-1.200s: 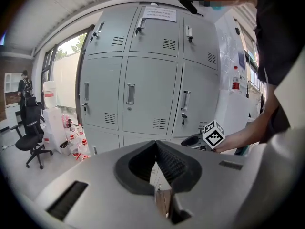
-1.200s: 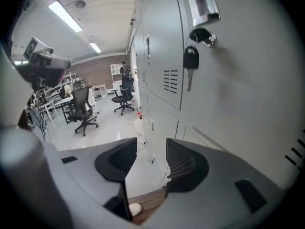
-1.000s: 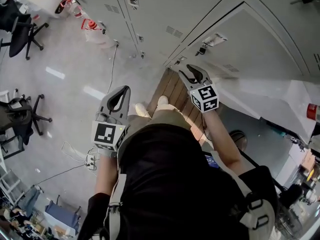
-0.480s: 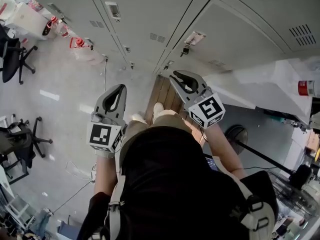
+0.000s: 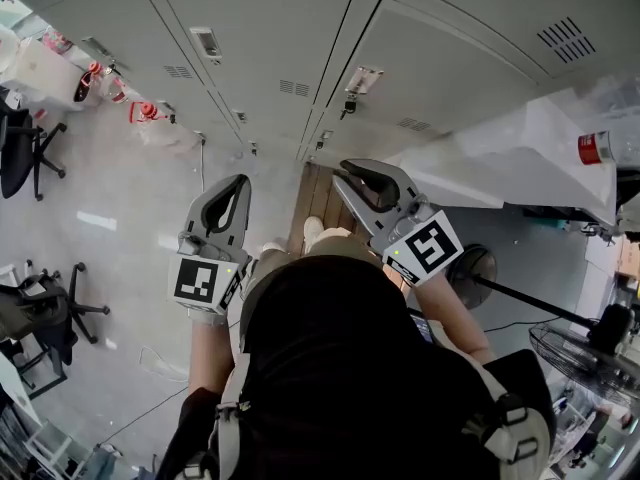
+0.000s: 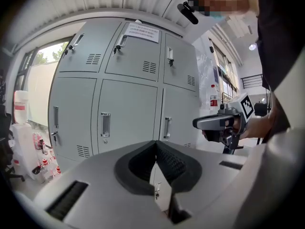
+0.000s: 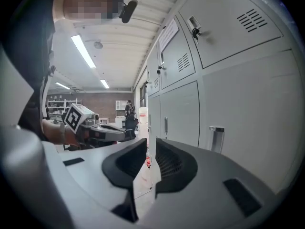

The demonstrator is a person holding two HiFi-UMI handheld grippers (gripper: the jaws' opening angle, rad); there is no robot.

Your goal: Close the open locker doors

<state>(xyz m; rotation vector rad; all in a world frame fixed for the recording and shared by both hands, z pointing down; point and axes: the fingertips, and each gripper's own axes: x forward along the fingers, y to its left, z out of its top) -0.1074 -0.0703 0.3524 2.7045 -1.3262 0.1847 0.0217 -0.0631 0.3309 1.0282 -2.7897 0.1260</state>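
A wall of grey lockers fills the top of the head view, and every door I can see lies flush. In the left gripper view the same lockers stand ahead, with keys in the upper doors and handles on the lower ones. My left gripper is shut and empty, short of the doors. To its right my right gripper has just been closing; a narrow gap remains with nothing in it. Beside it runs a locker door with a handle. Neither gripper touches a locker.
A white covered table with a red-labelled can stands right of the lockers. A wooden board lies at the lockers' foot. Office chairs and red-and-white containers are at the left, a fan at the right.
Both grippers have risen in front of the lockers, the right one more. The right jaws stand closer together than a second ago. The view now shows higher locker doors.
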